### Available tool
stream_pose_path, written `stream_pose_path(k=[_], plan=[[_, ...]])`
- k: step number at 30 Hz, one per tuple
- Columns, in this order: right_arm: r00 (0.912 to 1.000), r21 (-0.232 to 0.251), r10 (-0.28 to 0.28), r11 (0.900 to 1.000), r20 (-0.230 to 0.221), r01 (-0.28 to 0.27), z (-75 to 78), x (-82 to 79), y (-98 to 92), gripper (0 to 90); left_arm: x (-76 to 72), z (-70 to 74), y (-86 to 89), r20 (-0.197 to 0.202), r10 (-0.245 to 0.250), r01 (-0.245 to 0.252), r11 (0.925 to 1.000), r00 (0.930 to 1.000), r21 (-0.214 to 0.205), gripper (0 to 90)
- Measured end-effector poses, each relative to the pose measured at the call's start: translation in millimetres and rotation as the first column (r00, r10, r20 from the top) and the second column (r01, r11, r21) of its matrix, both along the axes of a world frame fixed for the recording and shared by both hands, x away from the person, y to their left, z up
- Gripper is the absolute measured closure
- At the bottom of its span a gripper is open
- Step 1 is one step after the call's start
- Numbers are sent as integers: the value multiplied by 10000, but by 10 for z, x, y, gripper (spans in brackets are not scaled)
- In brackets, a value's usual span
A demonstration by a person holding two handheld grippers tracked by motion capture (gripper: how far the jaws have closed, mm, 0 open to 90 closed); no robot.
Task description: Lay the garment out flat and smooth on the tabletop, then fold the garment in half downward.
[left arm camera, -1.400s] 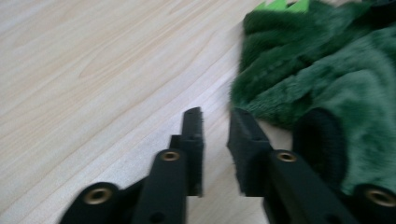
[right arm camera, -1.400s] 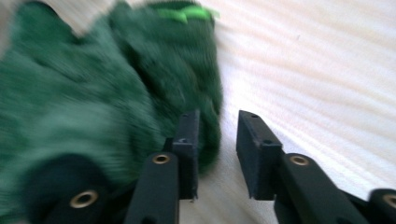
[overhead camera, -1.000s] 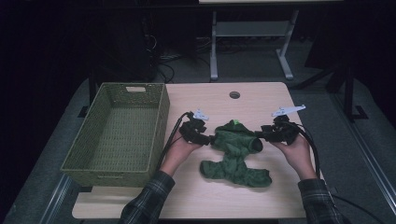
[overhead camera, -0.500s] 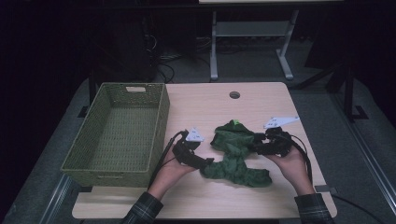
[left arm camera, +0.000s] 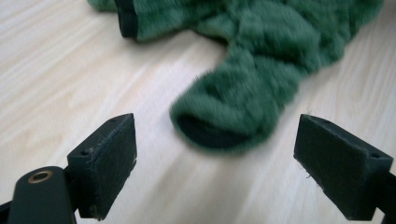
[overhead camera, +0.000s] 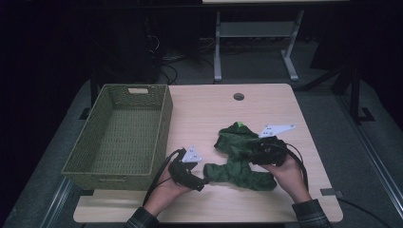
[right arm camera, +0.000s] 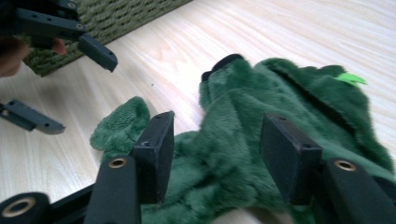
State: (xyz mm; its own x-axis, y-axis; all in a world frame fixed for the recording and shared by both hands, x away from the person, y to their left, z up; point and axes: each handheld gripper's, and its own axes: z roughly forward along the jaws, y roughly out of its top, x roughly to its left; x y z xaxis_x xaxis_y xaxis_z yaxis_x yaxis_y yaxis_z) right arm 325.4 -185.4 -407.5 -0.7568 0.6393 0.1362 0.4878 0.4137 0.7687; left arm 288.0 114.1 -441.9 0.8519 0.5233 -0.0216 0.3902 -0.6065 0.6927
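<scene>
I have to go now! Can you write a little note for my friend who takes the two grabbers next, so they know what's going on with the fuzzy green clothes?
Left gripper: jaws have just opened wide and hold nothing; a cuff of the green fleece garment lies on the table just ahead of them, untouched.
Right gripper: jaws stand over a bunched part of the garment; whether they pinch it is unclear.
Where things are: the garment lies crumpled on the wooden table. The woven basket stands left of it, with nothing seen inside.
Done: nothing tidy shows so far.
Left: probably take the cuff, straighten or fold the garment, maybe put it in the basket.
</scene>
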Motion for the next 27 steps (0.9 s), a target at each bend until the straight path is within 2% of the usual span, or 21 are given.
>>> stream_pose_path(k=[5, 7, 9, 12, 13, 17, 20, 22, 23, 26, 27], plan=[[9992, -27, 392, 9992, -90, -392, -23, -65, 197, 457, -133, -66, 88, -6, 123, -123, 9999, 9999, -6, 126], [9973, -35, 737, 9973, -42, -737, -45, -104, 332, 477, -183, -112, 121, -104, 159, -159, 9999, 9998, 61, 126], [9966, -63, 828, 9965, -6, -828, -54, -112, 372, 487, -193, -125, 126, -110, 176, -175, 9998, 9998, 84, 126], [9914, -41, 1307, 9914, -89, -1307, -92, -154, 534, 549, -237, -169, 130, -317, 81, -76, 9998, 9995, 166, 126], [9914, -41, 1307, 9914, -89, -1307, -92, -154, 534, 549, -247, -187, 126, -390, 56, -49, 9999, 9992, 162, 126], [9829, -55, 1830, 9831, -196, -1832, -131, -197, 728, 638, -255, -215, 129, -437, 48, -37, 9997, 9990, 234, 126], [9785, -126, 2056, 9785, -166, -2058, -141, -226, 823, 675, -248, -249, 141, -281, 73, -62, 9993, 9996, 369, 127], [9720, -392, 2342, 9713, -196, -2348, -169, -245, 945, 713, -258, -282, 122, -93, 66, -61, 9986, 9999, 532, 126], [9720, -392, 2342, 9713, -196, -2348, -169, -245, 945, 713, -267, -295, 120, 21, 31, -32, 9991, 10000, 415, 126], [9679, -735, 2481, 9653, -414, -2506, -242, -253, 1104, 729, -270, -318, 150, 204, -98, 93, 9997, 9997, 226, 125], [9675, -826, 2495, 9642, -409, -2521, -257, -250, 1127, 729, -271, -339, 170, 312, -132, 132, 9999, 9994, 8, 124]])
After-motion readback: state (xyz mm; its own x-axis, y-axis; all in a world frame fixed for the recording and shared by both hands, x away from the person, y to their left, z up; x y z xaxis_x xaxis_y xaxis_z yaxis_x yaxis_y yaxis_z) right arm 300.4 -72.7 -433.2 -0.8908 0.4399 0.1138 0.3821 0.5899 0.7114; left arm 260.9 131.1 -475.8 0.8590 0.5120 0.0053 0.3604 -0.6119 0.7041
